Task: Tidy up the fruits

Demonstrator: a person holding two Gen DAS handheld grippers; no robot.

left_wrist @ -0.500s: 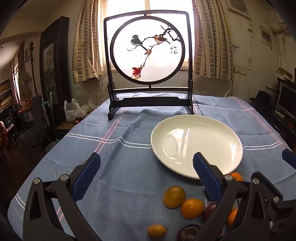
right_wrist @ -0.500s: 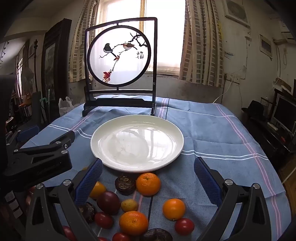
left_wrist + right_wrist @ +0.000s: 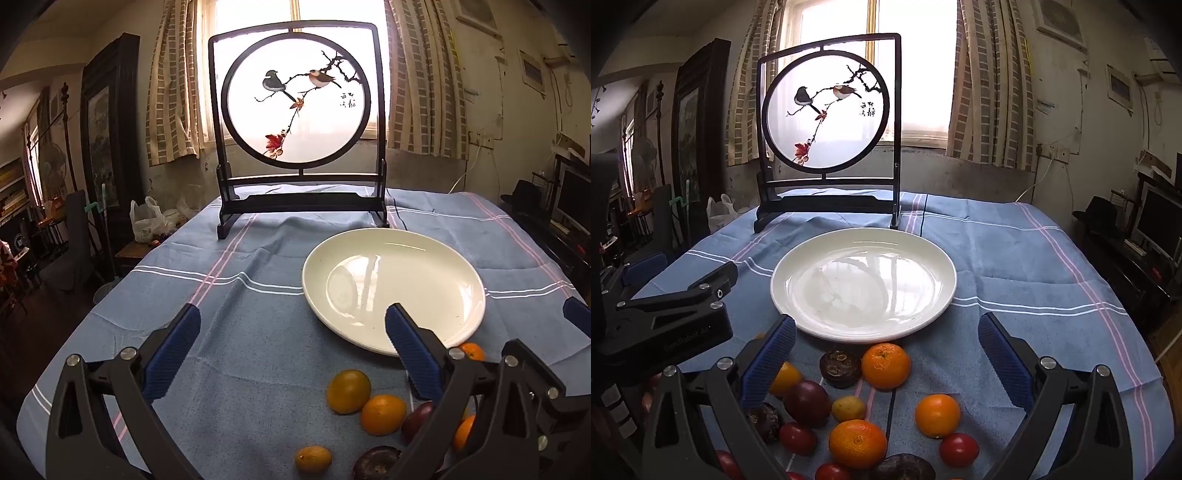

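An empty white plate [image 3: 864,280] lies on the blue tablecloth [image 3: 1015,266]; it also shows in the left wrist view [image 3: 395,284]. Several fruits lie loose in front of it: oranges [image 3: 885,364], a purple passion fruit [image 3: 807,403], red tomatoes [image 3: 959,449], a small yellow fruit [image 3: 848,408] and dark brown fruits [image 3: 840,368]. My right gripper [image 3: 886,362] is open and empty above the pile. My left gripper [image 3: 291,350] is open and empty, left of the fruits [image 3: 349,390]; its body shows in the right wrist view [image 3: 665,317].
A black-framed round bird screen [image 3: 827,110] stands at the table's far edge behind the plate. A window with curtains is behind it. Furniture and a white plastic bag [image 3: 147,221] stand left of the table, a monitor [image 3: 1160,221] to the right.
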